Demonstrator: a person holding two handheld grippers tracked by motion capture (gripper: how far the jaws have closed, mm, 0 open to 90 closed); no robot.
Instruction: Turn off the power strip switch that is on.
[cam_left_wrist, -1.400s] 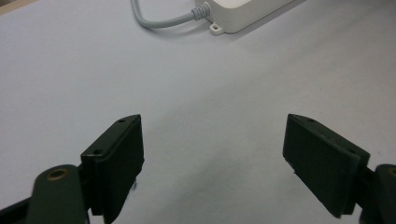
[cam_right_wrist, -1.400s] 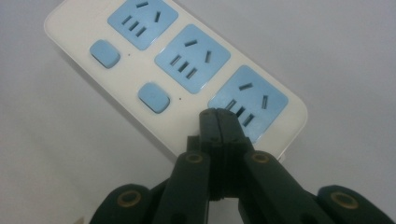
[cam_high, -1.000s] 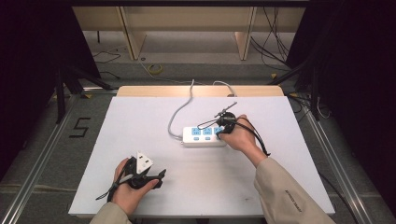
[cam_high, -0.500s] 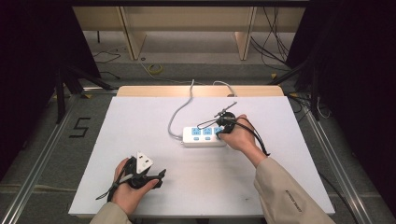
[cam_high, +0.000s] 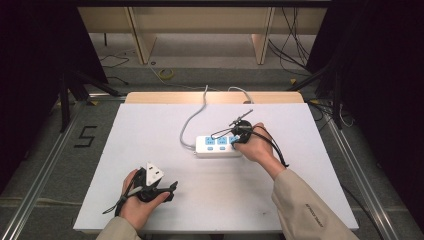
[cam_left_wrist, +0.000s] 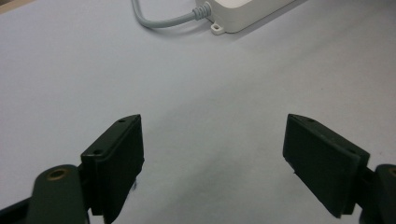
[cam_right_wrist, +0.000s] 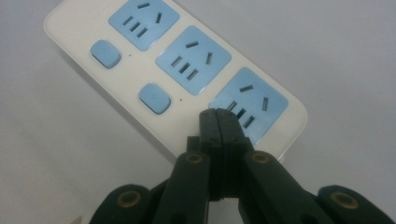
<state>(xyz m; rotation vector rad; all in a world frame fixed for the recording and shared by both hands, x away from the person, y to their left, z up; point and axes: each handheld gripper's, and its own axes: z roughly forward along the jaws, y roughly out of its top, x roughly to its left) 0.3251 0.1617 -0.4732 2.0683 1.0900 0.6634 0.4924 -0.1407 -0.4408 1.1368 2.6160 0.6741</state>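
A white power strip (cam_high: 218, 146) with three blue sockets and blue switch buttons lies mid-table, its grey cable (cam_high: 192, 120) running off the far edge. My right gripper (cam_high: 235, 144) is shut, jaws pressed together with nothing between them, its tips (cam_right_wrist: 218, 116) resting on the strip (cam_right_wrist: 140, 79) just beside the rightmost socket (cam_right_wrist: 250, 105), where that socket's button would be. My left gripper (cam_high: 167, 189) rests near the front left of the table, open and empty (cam_left_wrist: 212, 154), pointing toward the strip's cable end (cam_left_wrist: 233, 16).
The white table (cam_high: 150, 130) has a wooden strip along its far edge (cam_high: 150, 97). Beyond it stand wooden frame legs (cam_high: 142, 35) with cables on the floor. A "5" mark (cam_high: 86, 136) is on the floor at the left.
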